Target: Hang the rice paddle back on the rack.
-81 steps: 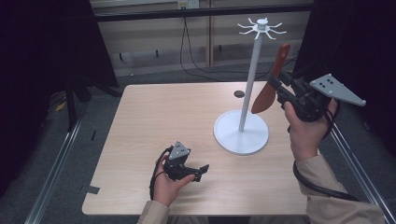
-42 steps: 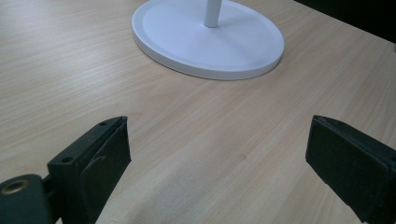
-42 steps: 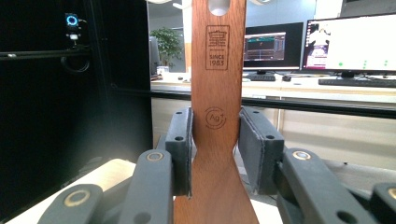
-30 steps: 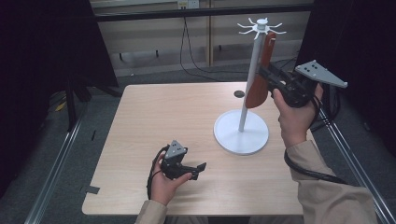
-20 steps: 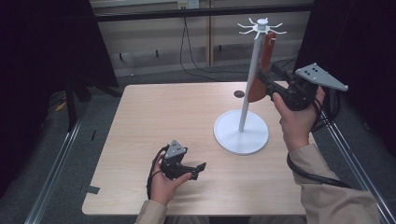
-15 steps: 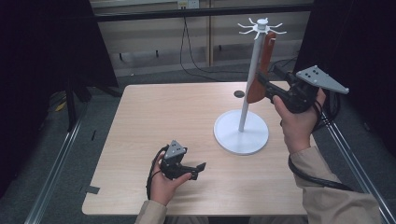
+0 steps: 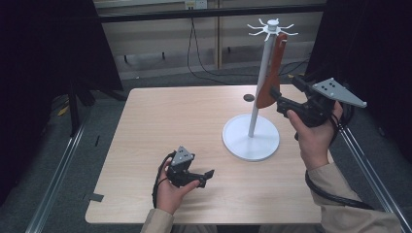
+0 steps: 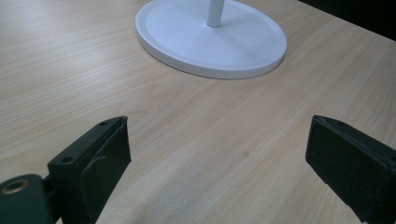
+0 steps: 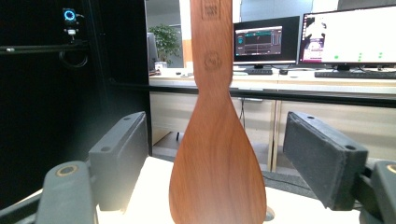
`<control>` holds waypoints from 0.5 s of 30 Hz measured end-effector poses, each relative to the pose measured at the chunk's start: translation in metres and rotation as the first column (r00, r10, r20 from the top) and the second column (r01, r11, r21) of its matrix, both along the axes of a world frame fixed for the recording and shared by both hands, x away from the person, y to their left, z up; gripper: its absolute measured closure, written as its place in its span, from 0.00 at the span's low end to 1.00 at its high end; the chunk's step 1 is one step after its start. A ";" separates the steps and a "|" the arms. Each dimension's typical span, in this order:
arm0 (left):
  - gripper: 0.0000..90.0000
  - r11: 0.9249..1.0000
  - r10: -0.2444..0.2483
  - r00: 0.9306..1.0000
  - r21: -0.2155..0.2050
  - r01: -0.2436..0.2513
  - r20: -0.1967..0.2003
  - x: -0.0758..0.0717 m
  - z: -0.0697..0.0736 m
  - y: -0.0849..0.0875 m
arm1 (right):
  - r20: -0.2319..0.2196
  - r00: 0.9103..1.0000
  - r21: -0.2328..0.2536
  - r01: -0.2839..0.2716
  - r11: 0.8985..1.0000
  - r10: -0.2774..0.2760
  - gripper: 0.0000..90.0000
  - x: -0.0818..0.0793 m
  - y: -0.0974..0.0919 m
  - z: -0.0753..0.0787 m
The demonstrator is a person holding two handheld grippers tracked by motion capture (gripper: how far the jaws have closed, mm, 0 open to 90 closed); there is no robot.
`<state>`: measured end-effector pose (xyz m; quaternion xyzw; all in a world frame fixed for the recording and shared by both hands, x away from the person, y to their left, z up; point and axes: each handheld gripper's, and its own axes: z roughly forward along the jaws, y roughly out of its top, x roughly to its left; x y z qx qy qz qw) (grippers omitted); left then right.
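A brown wooden spatula (image 7: 272, 77) hangs upright beside the pole of a white stand (image 7: 251, 138), its handle top at one of the hooks of the crown. My right gripper (image 7: 286, 91) is open around the blade. In the right gripper view the spatula (image 9: 217, 154) stands between the two jaws with a gap on each side, and the right gripper (image 9: 215, 140) does not touch it. My left gripper (image 7: 206, 177) rests low over the table near the front edge. The left gripper (image 8: 217, 140) is open with nothing in it, facing the stand's base (image 8: 210, 42).
A small dark round mark (image 7: 248, 97) lies on the wooden table (image 7: 170, 121) behind the stand. Metal rails run along both table sides. Dark curtains stand to the left and right, and cables lie on the floor behind.
The right gripper carried the tilted spatula up and left to the stand's top. The spatula now hangs upright with the jaws apart around it. The left gripper has stayed put.
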<state>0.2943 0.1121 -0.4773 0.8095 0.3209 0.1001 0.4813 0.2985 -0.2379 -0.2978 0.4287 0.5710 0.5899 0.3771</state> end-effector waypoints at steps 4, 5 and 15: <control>0.07 1.000 0.002 1.000 0.001 -0.002 0.000 0.000 0.000 0.000 | -0.019 1.000 0.004 -0.007 1.000 0.007 0.18 -0.004 -0.007 -0.009; 0.07 1.000 0.002 1.000 0.004 -0.002 -0.001 0.000 -0.001 0.000 | -0.016 1.000 -0.002 -0.004 1.000 0.004 0.18 -0.005 -0.008 -0.011; 0.07 1.000 0.008 1.000 0.006 -0.008 0.000 0.000 0.000 0.001 | -0.040 0.999 0.003 -0.027 1.000 0.027 0.11 -0.012 -0.017 -0.029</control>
